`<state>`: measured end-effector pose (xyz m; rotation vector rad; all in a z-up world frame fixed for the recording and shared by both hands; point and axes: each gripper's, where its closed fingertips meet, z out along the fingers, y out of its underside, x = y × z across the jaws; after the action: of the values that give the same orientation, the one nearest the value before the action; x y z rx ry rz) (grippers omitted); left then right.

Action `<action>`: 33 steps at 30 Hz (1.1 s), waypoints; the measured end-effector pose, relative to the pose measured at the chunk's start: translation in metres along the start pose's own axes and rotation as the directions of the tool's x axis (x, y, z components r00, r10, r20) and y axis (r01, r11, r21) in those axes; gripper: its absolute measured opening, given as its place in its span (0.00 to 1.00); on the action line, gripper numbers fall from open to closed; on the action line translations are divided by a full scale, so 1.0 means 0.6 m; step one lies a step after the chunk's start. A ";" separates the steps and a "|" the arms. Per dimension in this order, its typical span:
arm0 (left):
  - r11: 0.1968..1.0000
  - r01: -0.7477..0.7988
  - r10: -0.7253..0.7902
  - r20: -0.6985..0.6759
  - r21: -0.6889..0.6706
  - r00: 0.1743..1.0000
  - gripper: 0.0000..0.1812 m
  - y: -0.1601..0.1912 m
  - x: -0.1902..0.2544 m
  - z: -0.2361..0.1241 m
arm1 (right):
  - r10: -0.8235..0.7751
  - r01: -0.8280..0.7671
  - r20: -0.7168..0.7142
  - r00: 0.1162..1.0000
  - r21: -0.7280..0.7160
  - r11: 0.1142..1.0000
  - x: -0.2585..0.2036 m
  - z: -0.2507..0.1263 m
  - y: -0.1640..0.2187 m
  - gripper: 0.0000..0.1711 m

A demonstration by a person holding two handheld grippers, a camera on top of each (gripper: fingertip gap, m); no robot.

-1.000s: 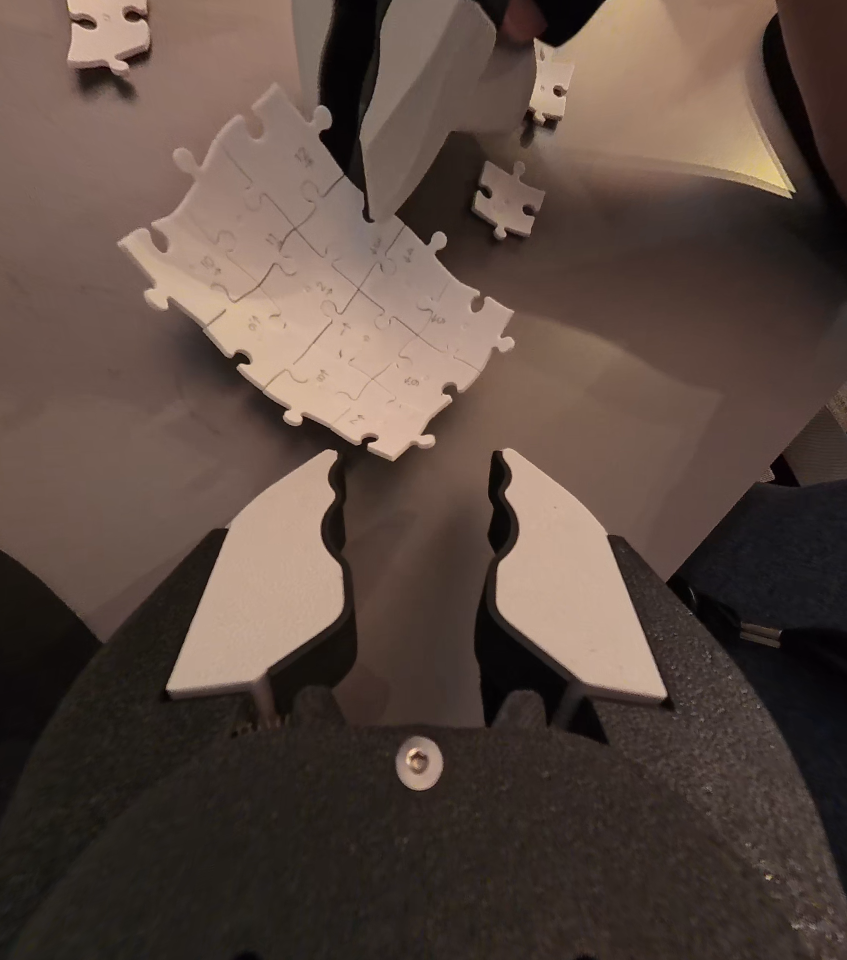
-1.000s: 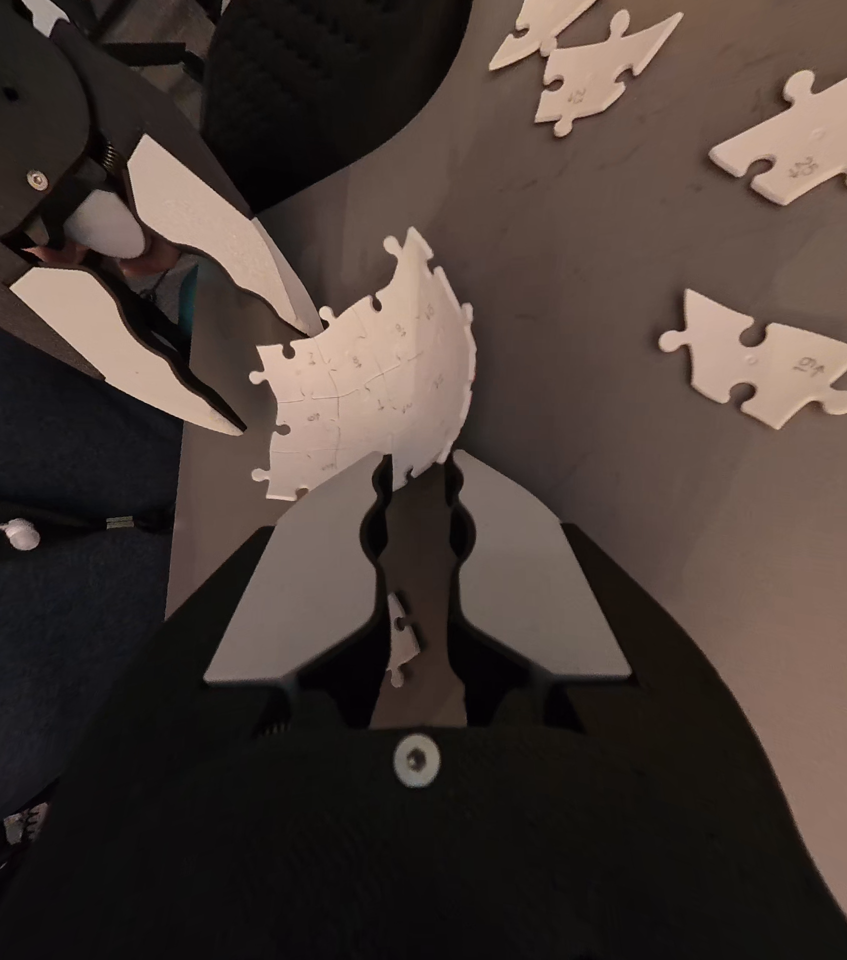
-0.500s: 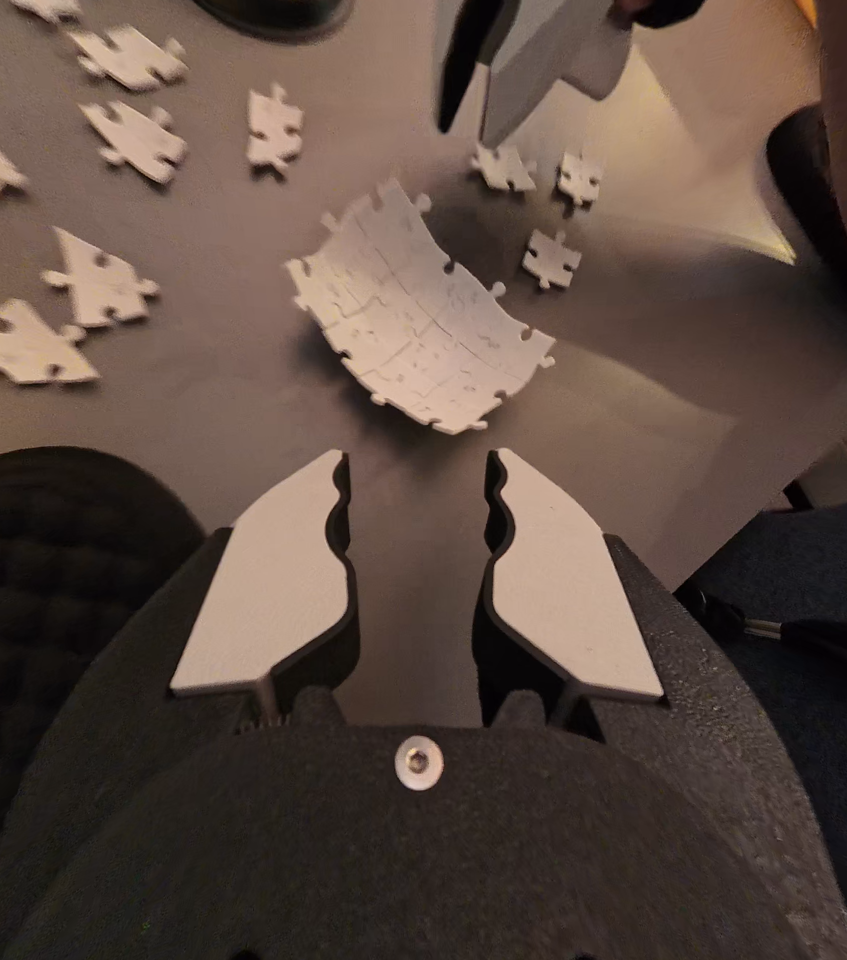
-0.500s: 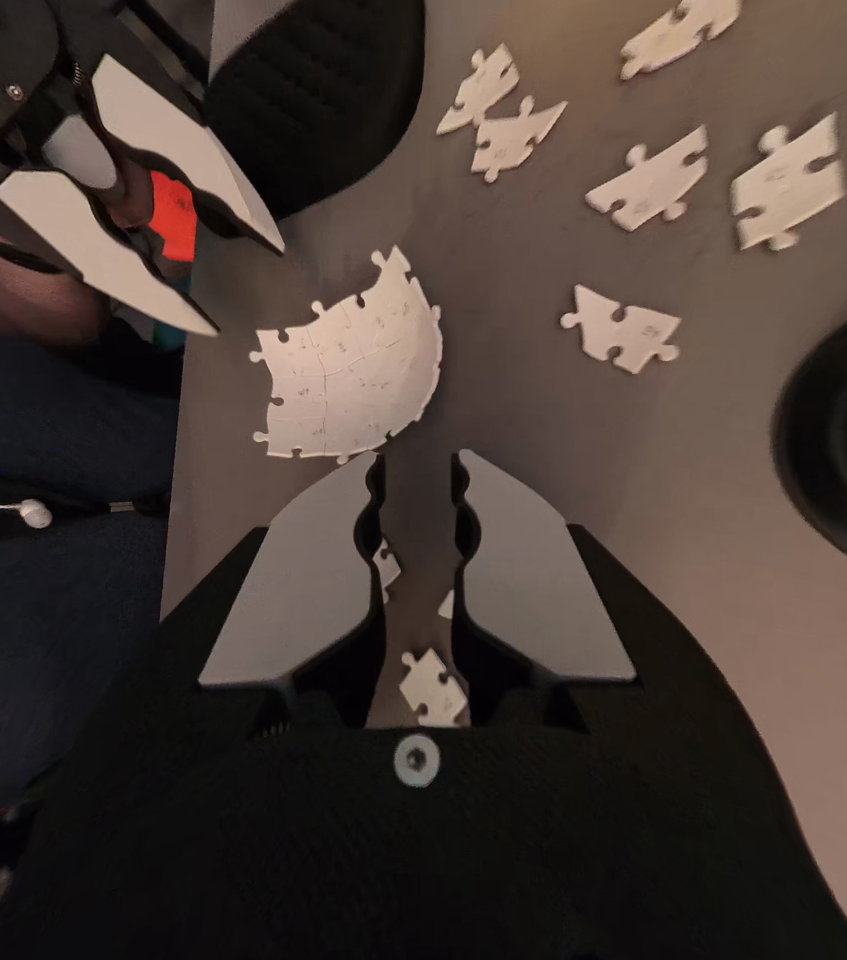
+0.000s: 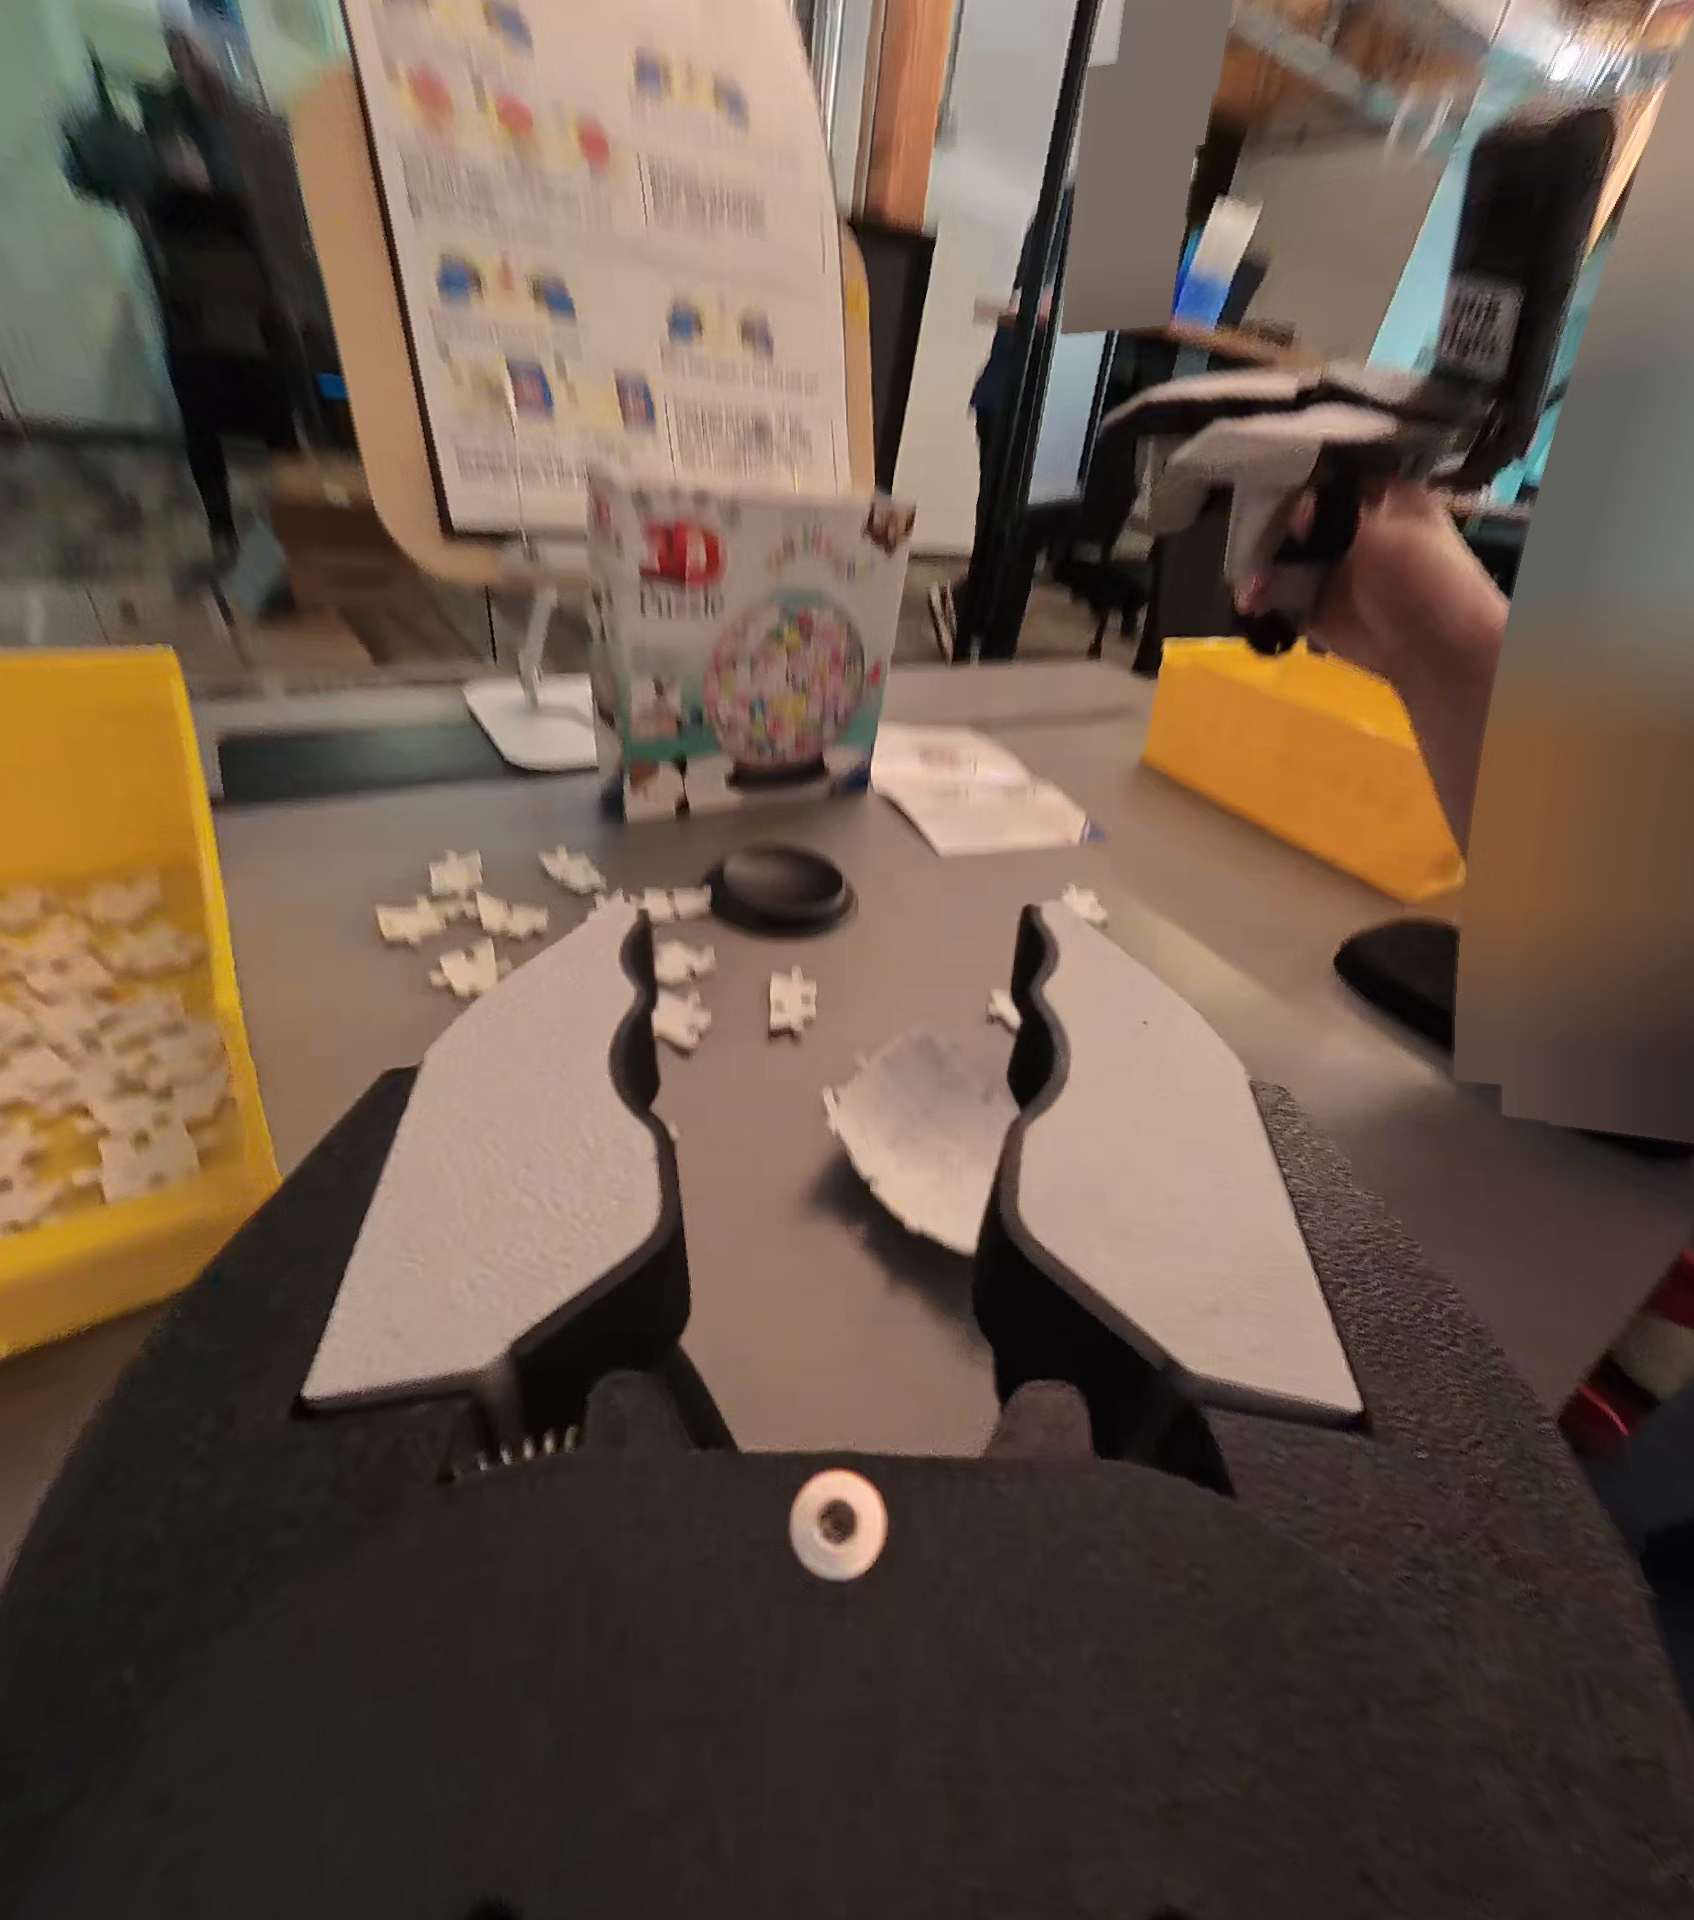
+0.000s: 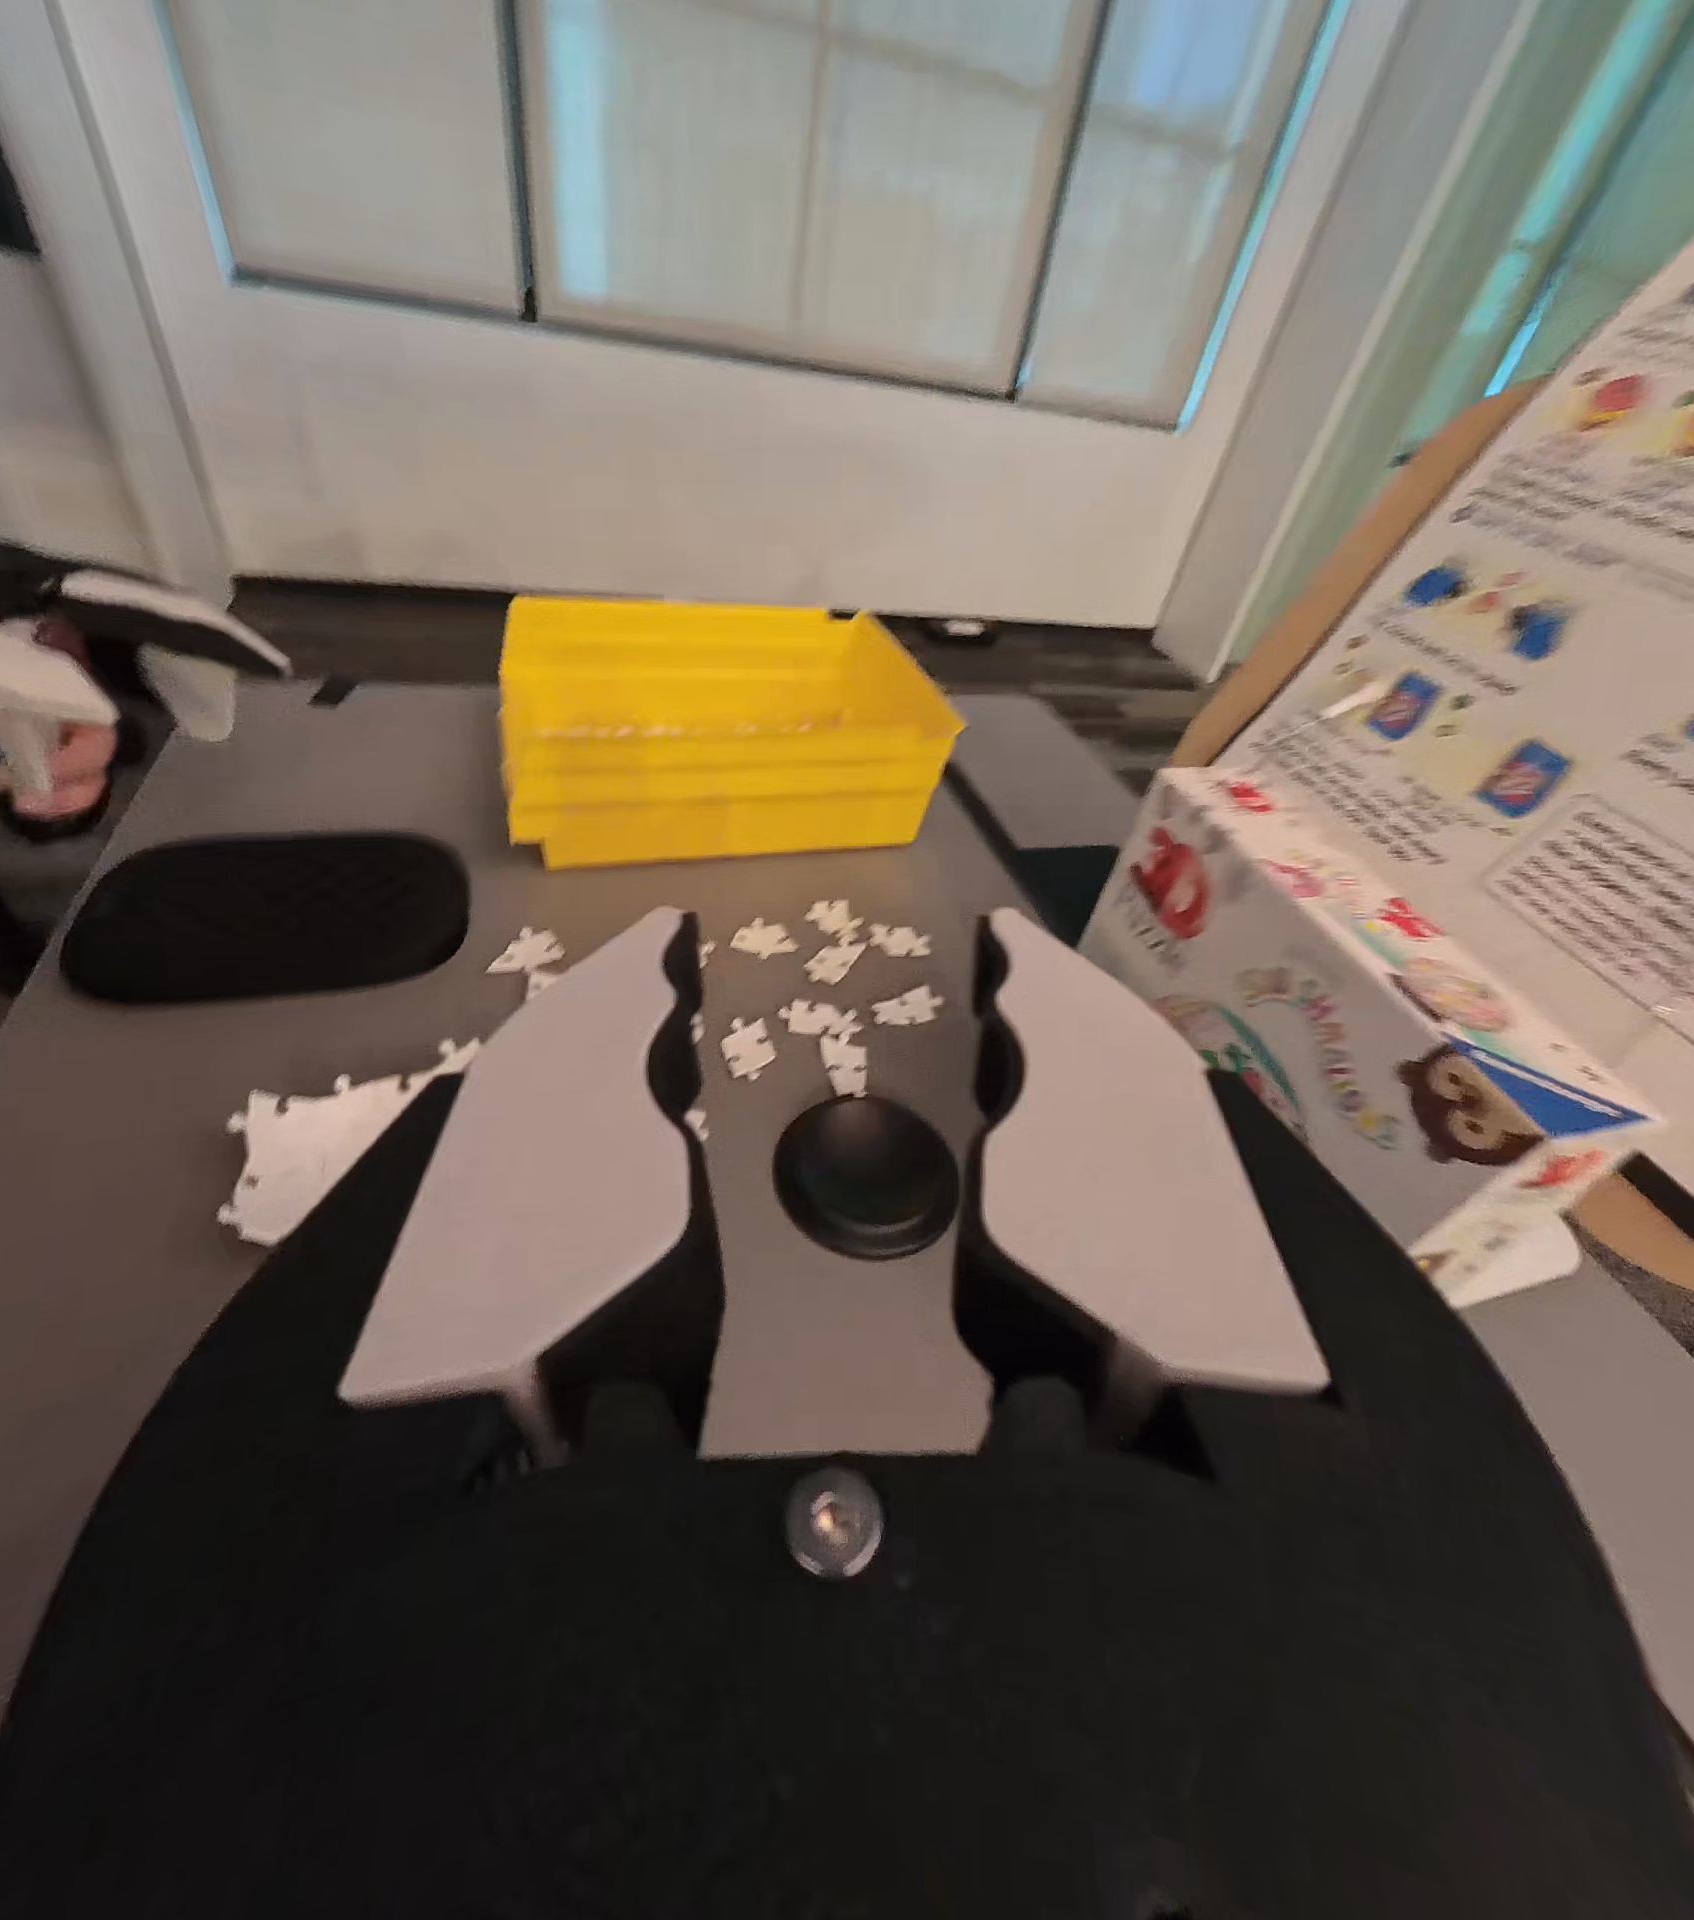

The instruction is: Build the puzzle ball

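The curved white assembled puzzle section (image 5: 921, 1138) lies on the grey table (image 5: 1238, 935), partly behind my left gripper's right finger; it also shows in the right wrist view (image 6: 313, 1148) at the left. My left gripper (image 5: 832, 914) is open and empty, raised above the table. My right gripper (image 6: 835, 925) is open and empty, raised too; it also shows far off in the left wrist view (image 5: 1248, 457). Several loose white pieces (image 5: 789, 1000) (image 6: 812, 1013) lie scattered on the table. A black round stand (image 5: 781, 883) (image 6: 864, 1174) sits among them.
A yellow bin with many white pieces (image 5: 22, 1039) stands at the left; it also shows in the right wrist view (image 6: 718, 748). Another yellow bin (image 5: 1290, 758) stands right. The puzzle box (image 5: 744, 655) (image 6: 1342, 1018), a leaflet (image 5: 968, 790), a black pad (image 6: 266, 914) and an instruction board (image 5: 604, 239) stand around. The right gripper is farther from the curved white assembled puzzle section (image 5: 921, 1138), some 30 cm, than the left, some 20 cm.
Both grippers have lifted and tilted up from looking down at the table to looking across it. Both jaws have opened wider. The assembled section stays on the table.
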<state>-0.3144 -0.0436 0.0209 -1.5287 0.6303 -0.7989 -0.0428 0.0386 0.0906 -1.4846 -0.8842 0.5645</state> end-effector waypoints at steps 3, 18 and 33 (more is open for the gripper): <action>0.996 -0.002 0.001 0.009 0.092 1.000 0.41 -0.023 -0.008 -0.001 | 0.115 -0.113 -0.026 0.993 0.061 0.992 0.023 -0.020 -0.013 0.43; 0.973 -0.136 0.150 -0.059 0.188 0.987 0.38 -0.076 0.002 0.028 | -0.008 0.066 -0.158 0.987 0.364 0.929 0.049 -0.137 -0.103 0.27; 0.855 -0.433 0.461 -0.034 0.283 0.887 0.20 -0.200 0.045 0.127 | -0.146 0.141 -0.013 0.989 0.354 0.924 0.012 -0.109 -0.085 0.15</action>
<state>-0.2449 -0.0042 0.1413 -1.0381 0.8773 -0.5738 0.0032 0.0023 0.1497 -1.0806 -0.8432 0.5915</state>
